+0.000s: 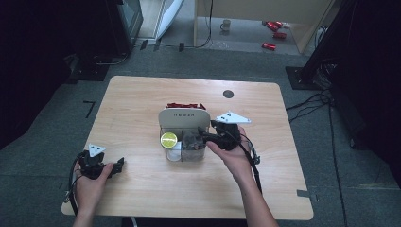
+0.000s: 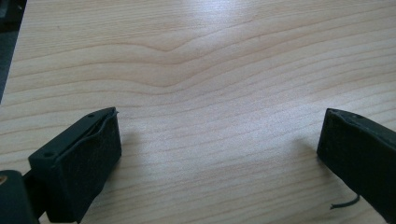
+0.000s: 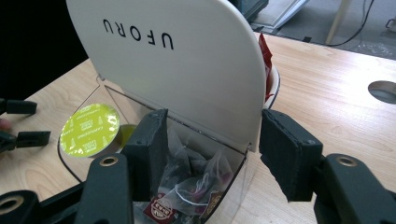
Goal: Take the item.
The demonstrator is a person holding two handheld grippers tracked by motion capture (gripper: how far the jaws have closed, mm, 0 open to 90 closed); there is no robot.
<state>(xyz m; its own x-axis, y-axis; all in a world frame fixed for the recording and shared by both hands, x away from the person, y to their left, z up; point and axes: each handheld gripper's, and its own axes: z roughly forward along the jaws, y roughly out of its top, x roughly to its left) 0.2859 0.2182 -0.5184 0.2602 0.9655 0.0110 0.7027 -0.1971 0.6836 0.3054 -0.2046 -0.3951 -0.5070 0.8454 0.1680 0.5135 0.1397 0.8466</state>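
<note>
Straddling organiser (image 3: 187,60) corner, right gripper (image 3: 212,149) jaws apart, gripping nothing | left gripper (image 2: 219,154) wide open, empty, on table (image 2: 210,60)

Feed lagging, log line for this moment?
left hand-held gripper: open, on table | right hand-held gripper: open at organizer, teabags below

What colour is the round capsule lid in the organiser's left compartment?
Yellow-green, with small printed labels; the capsule lid shows best in the right gripper view.
</note>
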